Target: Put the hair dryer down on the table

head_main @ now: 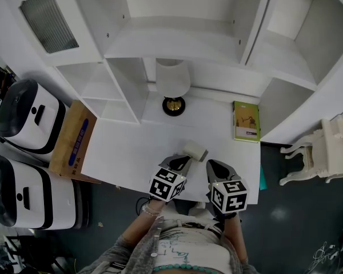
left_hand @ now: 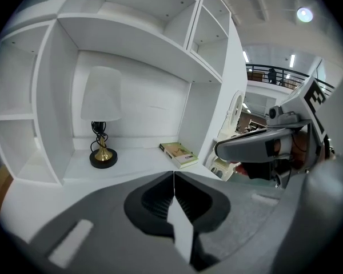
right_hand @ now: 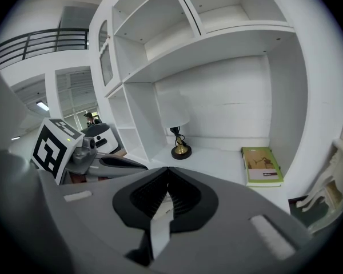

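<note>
A small off-white object, seemingly the hair dryer, lies on the white table near its front edge. The tip of my left gripper is right beside it; I cannot tell whether they touch. In the left gripper view the left gripper has its jaws closed tip to tip with nothing between them, and they hide the dryer. My right gripper hovers just to the right, over the table's front edge. Its jaws are also shut and empty.
A white-shaded lamp stands at the back of the table under the shelves. A green book lies at the back right. A cardboard box and two white machines stand to the left, a white chair to the right.
</note>
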